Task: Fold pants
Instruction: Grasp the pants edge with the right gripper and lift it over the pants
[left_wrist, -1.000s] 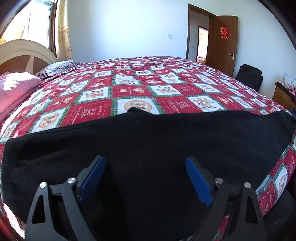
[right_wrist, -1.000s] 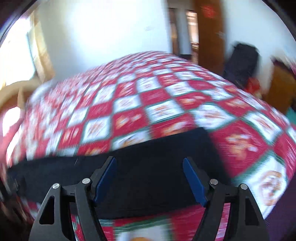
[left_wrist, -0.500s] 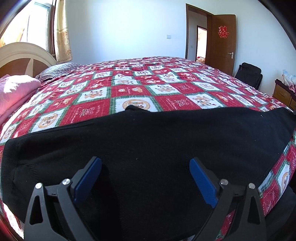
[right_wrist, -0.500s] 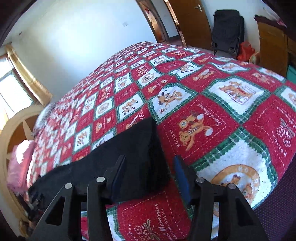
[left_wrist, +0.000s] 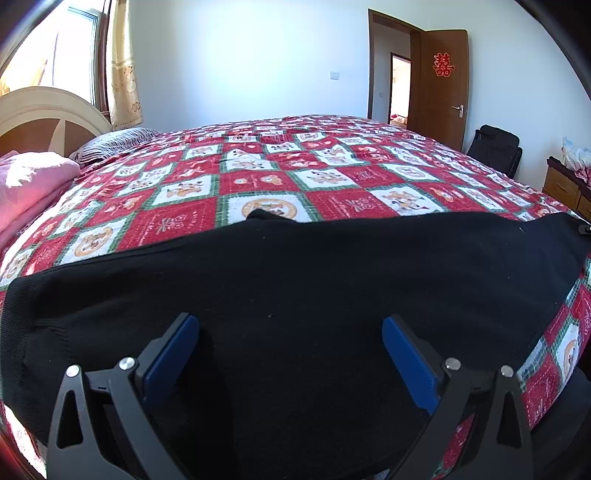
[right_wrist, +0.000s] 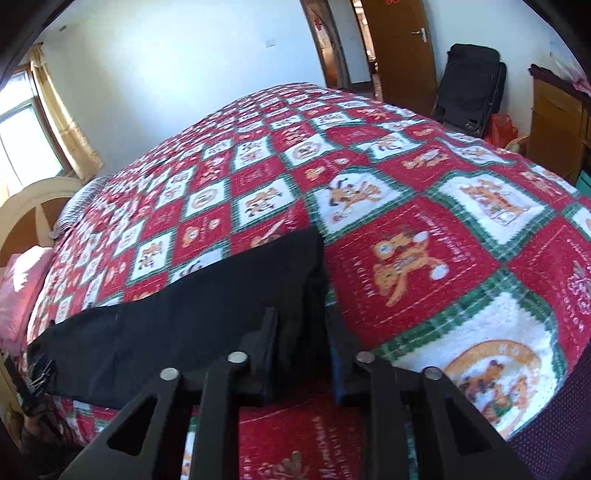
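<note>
Pants (left_wrist: 295, 302), black, lie flat across the bed's quilt (left_wrist: 258, 184) under the left tongs (left_wrist: 290, 332), whose jaws stand wide. Right tongs (right_wrist: 301, 328) pinch the pants' end; beside them a quilt square reads "HOLIDAY" in part.

Pants (left_wrist: 295, 295) near edge cut off by frame (left view); bedspread (right_wrist: 424, 258) print blurred.

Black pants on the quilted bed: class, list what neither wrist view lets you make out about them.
- Left wrist view: the black pants run past the bottom edge; near hem cut off.
- Right wrist view: the right gripper fingers cover the pinched leg end; layer count hidden.
- Far waist end is small and blurred.
</note>
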